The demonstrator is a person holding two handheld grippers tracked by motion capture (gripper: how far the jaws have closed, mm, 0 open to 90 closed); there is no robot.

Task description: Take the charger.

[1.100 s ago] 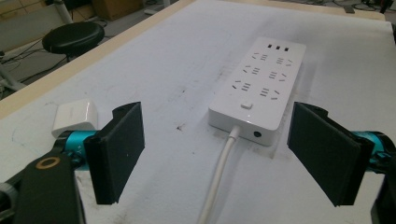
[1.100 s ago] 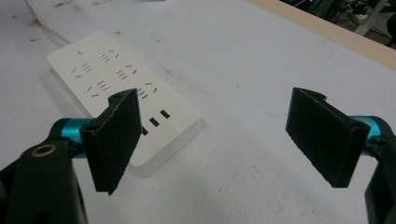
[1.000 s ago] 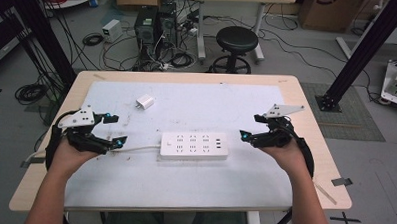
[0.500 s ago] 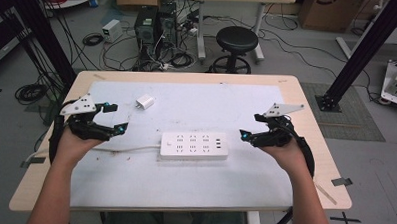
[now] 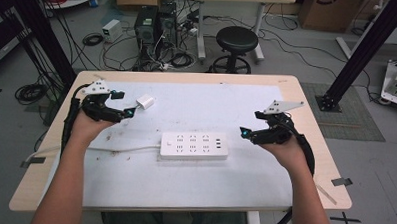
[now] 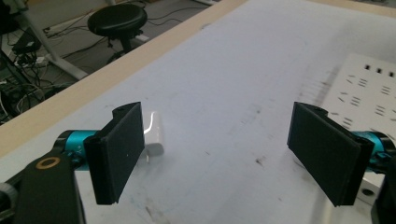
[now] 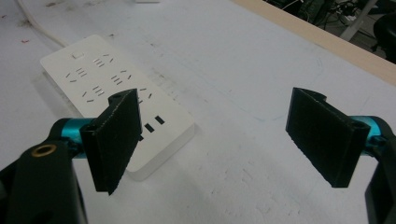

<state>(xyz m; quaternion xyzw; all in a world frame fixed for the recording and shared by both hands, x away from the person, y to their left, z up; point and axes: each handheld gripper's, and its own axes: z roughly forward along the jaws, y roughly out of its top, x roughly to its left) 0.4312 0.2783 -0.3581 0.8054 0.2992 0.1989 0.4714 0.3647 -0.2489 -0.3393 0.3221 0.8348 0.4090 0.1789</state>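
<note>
Table [image 5: 303, 195] with white mat, power strip [image 5: 194, 146], charger [image 5: 146, 101]; both tools agape, stool [image 5: 237, 40] beyond.

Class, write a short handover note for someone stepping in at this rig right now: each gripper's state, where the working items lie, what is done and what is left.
Left gripper: open, holding nothing, jaws spread just short of the white charger plug at the table's far left.
Right gripper: open, holding nothing, beside the right end of the white power strip.
The power strip lies flat mid-table, its cord trailing left; every socket looks empty.
Done: nothing gripped or plugged in yet.
Left, probably: close on the charger plug, carry it to the power strip and seat it while the right gripper steadies the strip.
</note>
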